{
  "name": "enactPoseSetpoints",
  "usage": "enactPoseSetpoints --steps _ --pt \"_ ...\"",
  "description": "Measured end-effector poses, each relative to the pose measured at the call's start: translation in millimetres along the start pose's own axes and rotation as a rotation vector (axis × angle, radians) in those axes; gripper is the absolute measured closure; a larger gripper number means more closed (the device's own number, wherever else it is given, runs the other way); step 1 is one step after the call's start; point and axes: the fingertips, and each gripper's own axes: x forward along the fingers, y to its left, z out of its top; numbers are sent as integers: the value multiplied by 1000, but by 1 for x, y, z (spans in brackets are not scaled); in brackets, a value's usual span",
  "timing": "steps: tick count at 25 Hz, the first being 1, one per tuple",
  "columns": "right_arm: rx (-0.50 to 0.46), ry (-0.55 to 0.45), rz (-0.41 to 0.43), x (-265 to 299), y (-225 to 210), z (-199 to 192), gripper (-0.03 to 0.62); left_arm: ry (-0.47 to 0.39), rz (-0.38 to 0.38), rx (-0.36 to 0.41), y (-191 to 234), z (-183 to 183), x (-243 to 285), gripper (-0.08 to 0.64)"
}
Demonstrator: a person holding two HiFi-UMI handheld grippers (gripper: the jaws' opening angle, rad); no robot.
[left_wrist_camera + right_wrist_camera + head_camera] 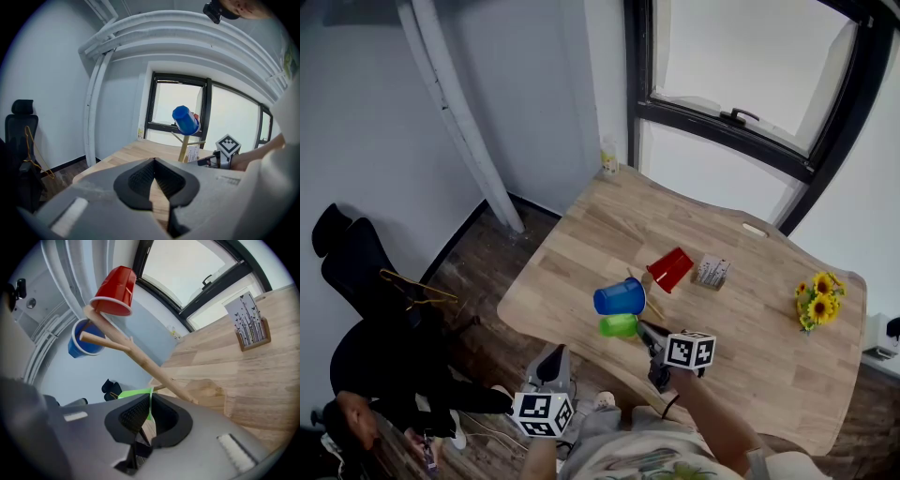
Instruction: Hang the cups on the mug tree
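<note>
Though printed, the card (248, 319) near the mug tree (154, 369) is illegible.

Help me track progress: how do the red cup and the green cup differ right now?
The red cup hangs mouth-down over a mug tree peg, free of any gripper; the green cup is pinched by its rim in the right gripper. The red cup is on the tree's far side, the green one on the near side, by the blue cup. Both are plain tapered cups.
</note>
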Motion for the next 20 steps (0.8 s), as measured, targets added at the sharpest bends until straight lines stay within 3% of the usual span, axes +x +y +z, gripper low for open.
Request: enactPoseSetpoints --steps 12,15,20 --pt "-135 68 -142 -1 -29 -4 570 13 -1 1 -8 -4 2 555" --pt "-213 109 -167 -5 -29 -10 528 16 -10 1 -11 -5 4 555" --pt "-386 114 -197 -19 -18 -8 523 19 -42 5 -20 -4 12 555"
